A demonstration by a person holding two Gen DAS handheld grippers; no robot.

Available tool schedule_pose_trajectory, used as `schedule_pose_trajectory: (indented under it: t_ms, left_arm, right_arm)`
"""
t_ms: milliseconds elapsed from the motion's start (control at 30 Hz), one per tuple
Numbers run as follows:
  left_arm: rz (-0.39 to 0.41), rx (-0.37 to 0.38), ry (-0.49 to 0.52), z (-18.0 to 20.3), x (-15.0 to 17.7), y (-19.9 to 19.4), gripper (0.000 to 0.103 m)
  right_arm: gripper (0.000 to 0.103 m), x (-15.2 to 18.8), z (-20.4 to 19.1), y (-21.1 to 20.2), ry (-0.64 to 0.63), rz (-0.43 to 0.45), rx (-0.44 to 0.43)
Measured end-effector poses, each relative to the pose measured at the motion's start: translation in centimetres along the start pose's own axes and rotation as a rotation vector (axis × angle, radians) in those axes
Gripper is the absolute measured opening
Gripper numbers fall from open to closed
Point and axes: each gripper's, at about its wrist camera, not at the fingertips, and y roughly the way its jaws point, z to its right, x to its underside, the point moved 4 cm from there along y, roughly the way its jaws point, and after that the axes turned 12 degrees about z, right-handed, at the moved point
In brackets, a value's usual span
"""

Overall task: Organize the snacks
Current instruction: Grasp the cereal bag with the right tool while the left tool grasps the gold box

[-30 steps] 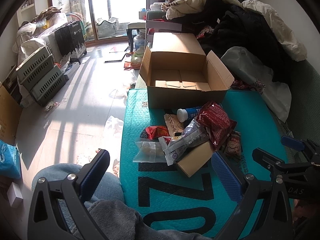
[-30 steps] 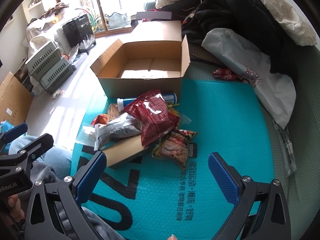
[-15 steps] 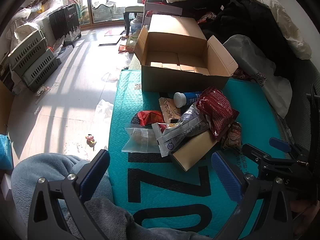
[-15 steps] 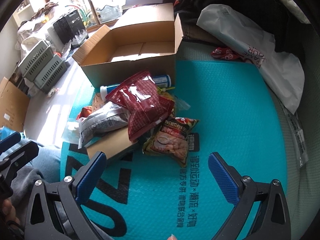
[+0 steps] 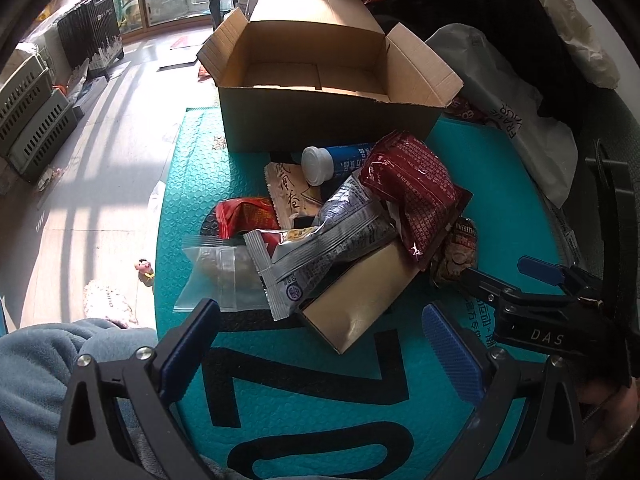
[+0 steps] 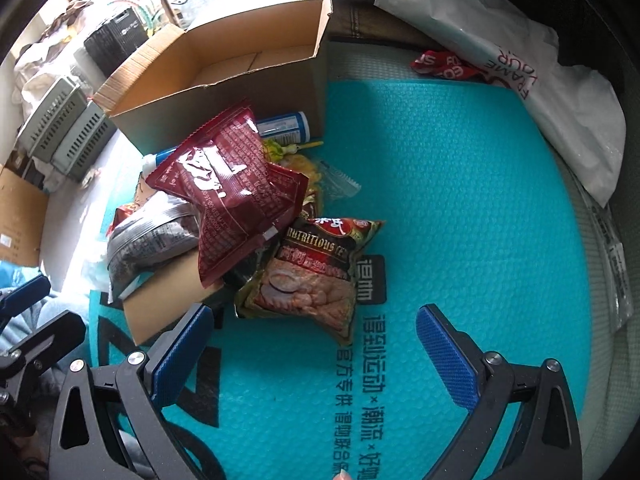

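Note:
A pile of snacks lies on a teal mat (image 5: 400, 420) in front of an open, empty cardboard box (image 5: 324, 80). The pile holds a dark red bag (image 5: 412, 196), a silver packet (image 5: 320, 256), a small brown carton (image 5: 356, 304), a clear zip bag (image 5: 220, 276), a blue tube with a white cap (image 5: 336, 160) and a brown-and-green snack bag (image 6: 312, 276). My left gripper (image 5: 320, 340) is open just in front of the carton. My right gripper (image 6: 316, 344) is open just short of the brown-and-green bag.
A white plastic bag (image 6: 520, 60) and dark clothes (image 5: 500, 12) lie to the right of the mat. Grey crates (image 5: 28, 108) and a black case (image 5: 88, 36) stand on the sunlit floor at left. My blue-clad knee (image 5: 60, 360) is at lower left.
Both grippers have moved forward and down towards the snack pile, which now looms larger. Both stay open and empty. The snacks have not moved.

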Motion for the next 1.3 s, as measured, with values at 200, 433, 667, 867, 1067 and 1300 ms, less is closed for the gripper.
schedule_pose_trajectory:
  t_ms: [200,433,667,867,1067,1300]
  left_arm:
    - [-0.028,0.04,0.04,1.0,0.2,1.3,0.1]
    - [-0.022,0.081,0.054,1.5,0.1,1.5,0.096]
    - [0.004,0.106,0.075,2.1,-0.1,1.3,0.087]
    - [-0.038,0.161,0.06,2.4,0.2,3.0,0.073]
    - [-0.025,0.11,0.112,2.7,-0.1,4.3,0.073]
    - [-0.076,0.03,0.179,3.0,0.7,6.6,0.075]
  right_arm:
    - [0.103,-0.5,0.8,2.1,0.038,-0.022,-0.022]
    - [0.093,-1.2,1.2,4.7,0.05,-0.042,-0.048]
    - [0.073,-0.4,2.0,5.2,0.107,-0.07,-0.125]
    - [0.066,1.0,2.3,4.1,0.079,-0.072,-0.111]
    - [0.065,2.1,3.2,2.8,0.07,-0.088,-0.088]
    - [0.065,2.6,3.7,2.1,0.075,-0.092,-0.083]
